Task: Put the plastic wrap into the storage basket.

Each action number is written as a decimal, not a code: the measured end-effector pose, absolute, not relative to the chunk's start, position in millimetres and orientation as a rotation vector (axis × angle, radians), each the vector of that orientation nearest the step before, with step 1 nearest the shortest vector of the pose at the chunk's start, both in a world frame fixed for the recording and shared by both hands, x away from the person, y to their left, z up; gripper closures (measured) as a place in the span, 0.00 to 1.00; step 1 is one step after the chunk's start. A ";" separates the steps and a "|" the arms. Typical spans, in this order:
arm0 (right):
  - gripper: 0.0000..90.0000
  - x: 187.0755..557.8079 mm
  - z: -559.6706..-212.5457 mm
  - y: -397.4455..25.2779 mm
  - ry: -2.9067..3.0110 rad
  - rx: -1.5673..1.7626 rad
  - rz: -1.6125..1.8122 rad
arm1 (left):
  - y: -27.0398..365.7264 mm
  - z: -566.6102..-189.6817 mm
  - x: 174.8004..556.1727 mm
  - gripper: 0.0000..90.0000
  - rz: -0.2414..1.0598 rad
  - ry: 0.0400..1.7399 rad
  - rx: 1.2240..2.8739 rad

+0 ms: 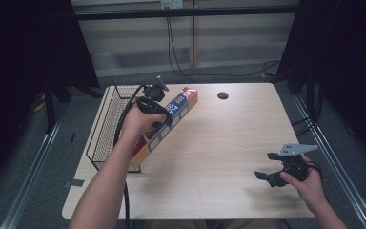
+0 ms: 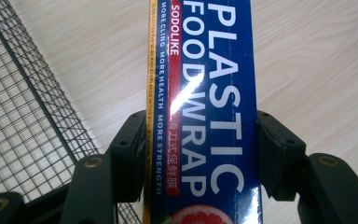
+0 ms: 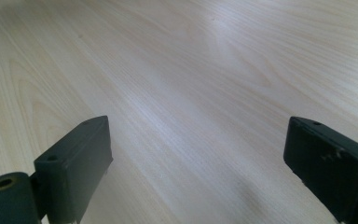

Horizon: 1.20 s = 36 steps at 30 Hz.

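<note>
Two tongs are in my hands. My left tongs (image 1: 164,107) are pinching a long blue box of plastic food wrap (image 1: 169,125). One jaw is on each long side of the box, squeezing it across its narrow part. The box is tilted. Its low end is down by the black wire basket (image 1: 106,125) on the left side of the tabletop (image 1: 219,138), and its far end sticks up in the air. I cannot tell if the low end touches the tabletop or the basket.

My right tongs (image 1: 265,175) are spread wide with nothing in them. They hang over the bare wood on the right, well apart from the box.

I think the box is light and stiff, made of thin card. If I squeeze too hard, it may dent. The skin of the box is shiny, so it could slip. It is long, so holding it near one end may make it swing. A grip near the middle seems best.
</note>
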State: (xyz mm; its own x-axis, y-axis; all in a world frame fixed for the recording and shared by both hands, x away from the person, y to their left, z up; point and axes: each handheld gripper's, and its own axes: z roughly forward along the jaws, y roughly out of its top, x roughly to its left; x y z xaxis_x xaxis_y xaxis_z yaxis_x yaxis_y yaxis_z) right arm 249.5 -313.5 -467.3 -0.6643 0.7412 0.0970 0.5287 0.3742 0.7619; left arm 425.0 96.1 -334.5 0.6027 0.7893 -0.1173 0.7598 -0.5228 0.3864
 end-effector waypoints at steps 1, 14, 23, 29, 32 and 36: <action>0.08 249.5 -467.3 -313.5 2.374 1.126 1.171 | 98.0 -334.8 425.3 0.48 0.110 1.238 2.432; 0.08 250.2 -468.0 -312.7 2.382 1.122 1.170 | 116.6 -333.3 425.7 0.48 0.132 1.320 2.402; 0.08 250.9 -468.6 -312.3 2.382 1.120 1.172 | 131.1 -332.7 426.8 0.48 0.150 1.383 2.370; 0.08 250.9 -468.1 -312.2 2.386 1.118 1.173 | 139.2 -334.3 427.3 0.48 0.152 1.415 2.348; 0.08 250.4 -466.9 -312.0 2.378 1.122 1.177 | 143.9 -334.6 427.1 0.48 0.160 1.423 2.352; 0.08 250.5 -467.6 -311.6 2.383 1.123 1.170 | 149.7 -334.0 426.7 0.48 0.167 1.447 2.337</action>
